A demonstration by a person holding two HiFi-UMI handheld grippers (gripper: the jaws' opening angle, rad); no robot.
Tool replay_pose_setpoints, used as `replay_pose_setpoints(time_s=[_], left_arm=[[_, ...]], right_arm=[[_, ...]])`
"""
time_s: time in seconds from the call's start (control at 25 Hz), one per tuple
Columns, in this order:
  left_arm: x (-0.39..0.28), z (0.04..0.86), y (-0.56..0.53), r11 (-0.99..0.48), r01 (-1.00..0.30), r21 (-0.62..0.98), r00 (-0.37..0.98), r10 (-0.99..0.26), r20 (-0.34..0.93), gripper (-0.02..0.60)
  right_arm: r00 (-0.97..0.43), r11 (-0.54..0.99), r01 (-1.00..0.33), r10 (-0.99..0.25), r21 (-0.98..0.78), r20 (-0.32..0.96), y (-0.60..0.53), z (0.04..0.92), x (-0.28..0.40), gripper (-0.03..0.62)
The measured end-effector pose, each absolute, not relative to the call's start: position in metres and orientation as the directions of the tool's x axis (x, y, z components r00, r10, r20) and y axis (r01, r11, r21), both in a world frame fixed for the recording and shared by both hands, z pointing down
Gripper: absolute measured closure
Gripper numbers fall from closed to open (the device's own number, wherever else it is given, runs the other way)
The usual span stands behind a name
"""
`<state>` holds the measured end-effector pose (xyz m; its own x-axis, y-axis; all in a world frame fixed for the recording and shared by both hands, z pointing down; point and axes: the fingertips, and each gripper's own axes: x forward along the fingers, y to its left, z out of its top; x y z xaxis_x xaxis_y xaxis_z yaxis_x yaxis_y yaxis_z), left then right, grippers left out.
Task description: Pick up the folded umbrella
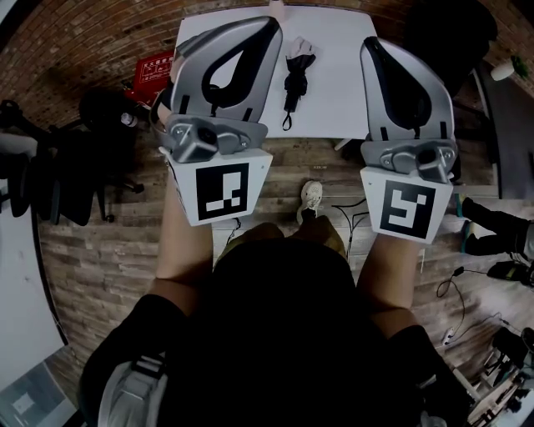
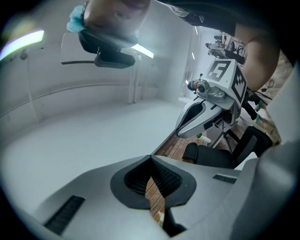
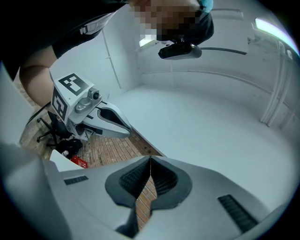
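The folded black umbrella (image 1: 296,75) lies on a white table (image 1: 342,83) at the top middle of the head view, its wrist strap hanging toward the near edge. My left gripper (image 1: 269,23) is held up to the left of it and my right gripper (image 1: 372,43) to the right, both raised and apart from it. In the left gripper view the jaws (image 2: 151,157) meet at the tips with nothing between them, and the right gripper (image 2: 206,108) shows beyond. The right gripper view has its jaws (image 3: 150,158) closed and empty too, with the left gripper (image 3: 93,117) alongside. Neither gripper view shows the umbrella.
A red box (image 1: 154,71) sits on the wooden floor left of the table. Black office chairs (image 1: 75,175) stand at the left, beside another white tabletop (image 1: 21,283). Cables and gear (image 1: 492,350) lie at the lower right. A person's shoe (image 1: 311,196) is below the table edge.
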<state>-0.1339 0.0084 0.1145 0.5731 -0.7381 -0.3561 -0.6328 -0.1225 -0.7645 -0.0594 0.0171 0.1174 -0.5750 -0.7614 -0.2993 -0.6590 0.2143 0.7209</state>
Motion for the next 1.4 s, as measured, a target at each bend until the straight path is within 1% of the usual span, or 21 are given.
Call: replay_pose_setpoints(time_s=[0.76, 1.4], left_arm=[[-0.107, 0.124, -0.075, -0.105, -0.645, -0.757, 0.515, -0.792, -0.329, 0.569], [-0.076, 0.133, -0.135, -0.086, -0.647, -0.757, 0.46, -0.836, -0.298, 0.569]], right_arm=[[-0.647, 0.295, -0.627, -0.713, 0.722, -0.271, -0.071, 0.127, -0.039, 0.565], [-0.7, 0.36, -0.623, -0.652, 0.695, -0.29, -0.137, 0.134, -0.01, 0.565]])
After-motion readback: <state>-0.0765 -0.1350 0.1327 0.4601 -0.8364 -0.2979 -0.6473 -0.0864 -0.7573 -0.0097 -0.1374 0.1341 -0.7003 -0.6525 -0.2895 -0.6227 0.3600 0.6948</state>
